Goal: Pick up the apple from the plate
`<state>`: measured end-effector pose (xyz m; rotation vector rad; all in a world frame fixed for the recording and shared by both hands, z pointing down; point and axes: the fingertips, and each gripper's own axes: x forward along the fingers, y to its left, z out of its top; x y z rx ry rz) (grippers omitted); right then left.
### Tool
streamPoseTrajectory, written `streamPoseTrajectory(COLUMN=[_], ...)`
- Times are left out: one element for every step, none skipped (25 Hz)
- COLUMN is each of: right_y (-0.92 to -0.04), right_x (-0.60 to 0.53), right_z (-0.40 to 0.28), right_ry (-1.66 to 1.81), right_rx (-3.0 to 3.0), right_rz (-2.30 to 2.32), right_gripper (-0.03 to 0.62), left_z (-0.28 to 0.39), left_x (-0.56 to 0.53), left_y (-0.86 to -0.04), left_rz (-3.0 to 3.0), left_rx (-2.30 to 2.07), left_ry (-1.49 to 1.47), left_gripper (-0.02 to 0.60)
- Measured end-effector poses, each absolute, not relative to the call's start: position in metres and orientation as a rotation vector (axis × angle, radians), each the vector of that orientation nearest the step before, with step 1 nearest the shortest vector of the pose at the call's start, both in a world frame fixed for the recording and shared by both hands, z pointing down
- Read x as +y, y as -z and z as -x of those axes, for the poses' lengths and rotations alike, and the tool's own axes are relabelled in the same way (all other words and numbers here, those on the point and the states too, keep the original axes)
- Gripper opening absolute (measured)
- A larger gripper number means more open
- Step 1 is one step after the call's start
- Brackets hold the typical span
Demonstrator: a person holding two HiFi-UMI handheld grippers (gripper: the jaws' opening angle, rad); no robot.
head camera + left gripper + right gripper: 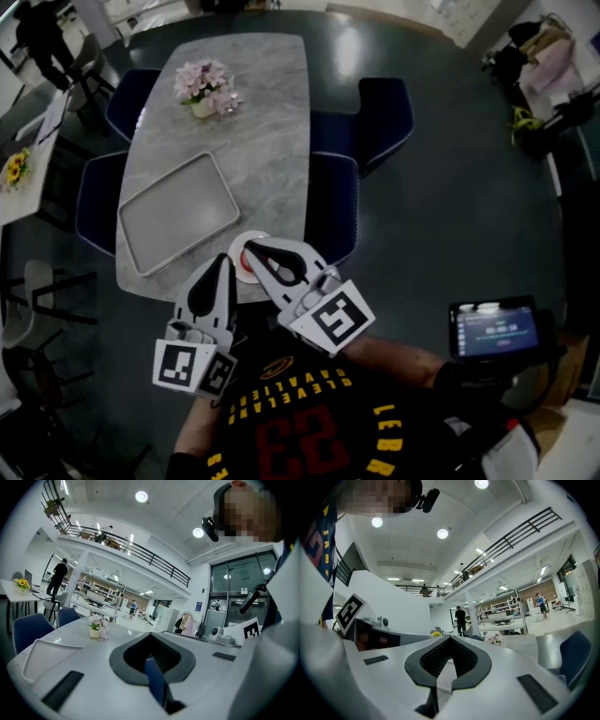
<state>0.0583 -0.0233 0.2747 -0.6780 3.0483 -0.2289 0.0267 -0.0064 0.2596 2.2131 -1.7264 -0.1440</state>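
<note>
**While left claw (224,260) and right claw (249,247) are closed, apple (246,269) sits on plate (235,249)**

Both claws hover tip-forward over the near edge of the marble counter (258,122). Each gripper view shows jaw tips together with nothing between them. The red apple is on the white plate at that edge. It is mostly hidden under the right claw and just beside the left claw's tip; contact unclear. A grey tray (176,214) lies beyond the plate, with flowers (206,86) at the far end.
</note>
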Motion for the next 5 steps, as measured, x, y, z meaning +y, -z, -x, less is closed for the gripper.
streamPoseTrajectory(right_y=[-0.275, -0.275, -0.273, -0.272, -0.27], right_x=[-0.02, -0.018, -0.017, -0.017, -0.016], right_z=[-0.054, -0.05, -0.047, -0.044, -0.041], right_ry=[0.252, 0.272, 0.286, 0.297, 0.307], right_rx=[3.054, 3.055, 3.049, 3.042, 3.034], right_rz=[0.66, 0.644, 0.628, 0.613, 0.599], right_gripper=[0.006, 0.006, 0.006, 0.006, 0.006], left_z=[-0.023, -0.018, -0.014, -0.01, -0.007], left_x=[-0.004, -0.002, -0.001, 0.0, 0.001], left_y=[-0.258, -0.257, -0.258, -0.258, -0.259], left_rz=[-2.204, -2.19, -2.174, -2.157, -2.139], left_rx=[-1.746, -1.769, -1.791, -1.812, -1.832], left_ry=[0.145, 0.139, 0.132, 0.127, 0.123], left_gripper=[0.0, 0.0, 0.0, 0.0, 0.0])
